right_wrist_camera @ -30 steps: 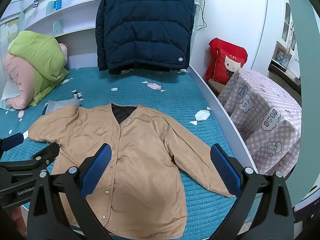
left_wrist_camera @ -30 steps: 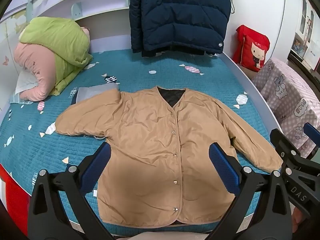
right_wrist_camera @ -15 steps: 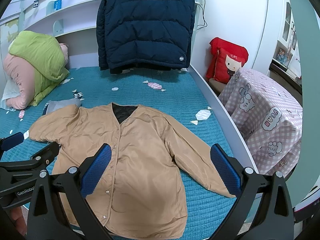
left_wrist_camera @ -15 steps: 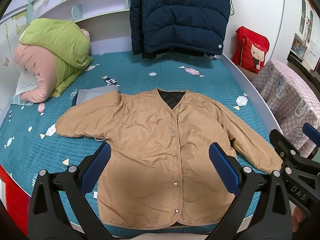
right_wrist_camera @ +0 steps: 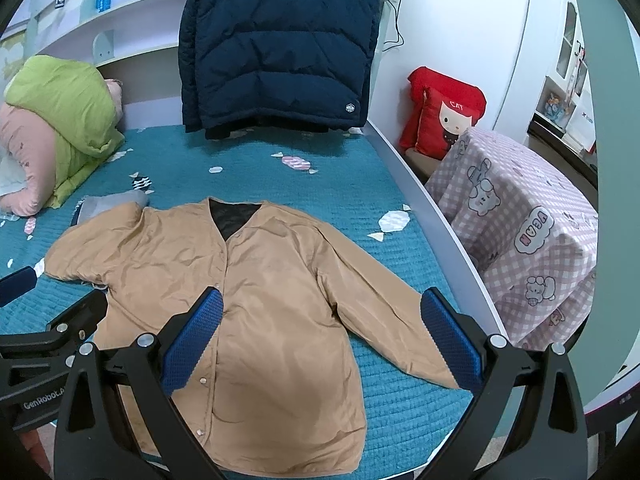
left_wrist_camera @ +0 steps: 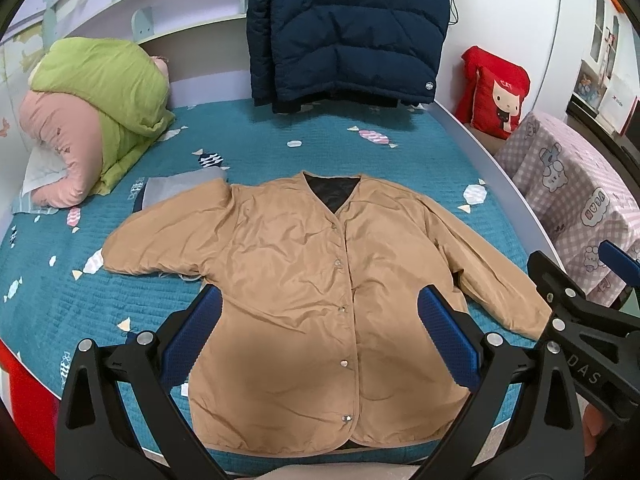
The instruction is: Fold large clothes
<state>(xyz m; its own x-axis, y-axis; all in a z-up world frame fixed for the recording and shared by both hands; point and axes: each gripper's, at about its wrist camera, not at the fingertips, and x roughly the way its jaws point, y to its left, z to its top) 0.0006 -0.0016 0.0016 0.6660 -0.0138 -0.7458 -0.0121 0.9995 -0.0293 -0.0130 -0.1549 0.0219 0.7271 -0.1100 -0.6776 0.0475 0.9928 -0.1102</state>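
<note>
Bed [left_wrist_camera: 280,136] with teal quilted cover and candy print fills the space ahead of both grippers; its white edge runs off to the right of the right gripper.

Tan jacket [left_wrist_camera: 312,280] lies flat on the bed, front up, snapped shut down the middle, black lining showing at the V neck. It sits directly ahead of and below the left gripper [left_wrist_camera: 320,336], hem nearest the gripper, collar farthest. Both sleeves spread out: one reaches out past the left finger, one runs down toward the bed edge past the right finger. In the right wrist view the jacket [right_wrist_camera: 256,304] is ahead and mostly left of center of the right gripper [right_wrist_camera: 322,336], with the near sleeve cuff ending just beside the right finger pad.

Navy puffer coat [left_wrist_camera: 344,28] hangs at the far end of the bed, straight ahead of both grippers.

Green and pink bedding bundle [left_wrist_camera: 92,112] is far ahead to the left. Pink checked cloth with bear print [right_wrist_camera: 516,224] covers something beside the bed, to the right of the right gripper. Red cat cushion [right_wrist_camera: 444,112] stands beyond it, against the wall. Grey folded item [left_wrist_camera: 180,188] lies partly under the far-left sleeve.

Left gripper: fingers spread wide, blue pads [left_wrist_camera: 192,336] apart, holding nothing, above the jacket hem. Right gripper: same, fingers spread wide, empty. Each gripper shows at the edge of the other's view.
</note>
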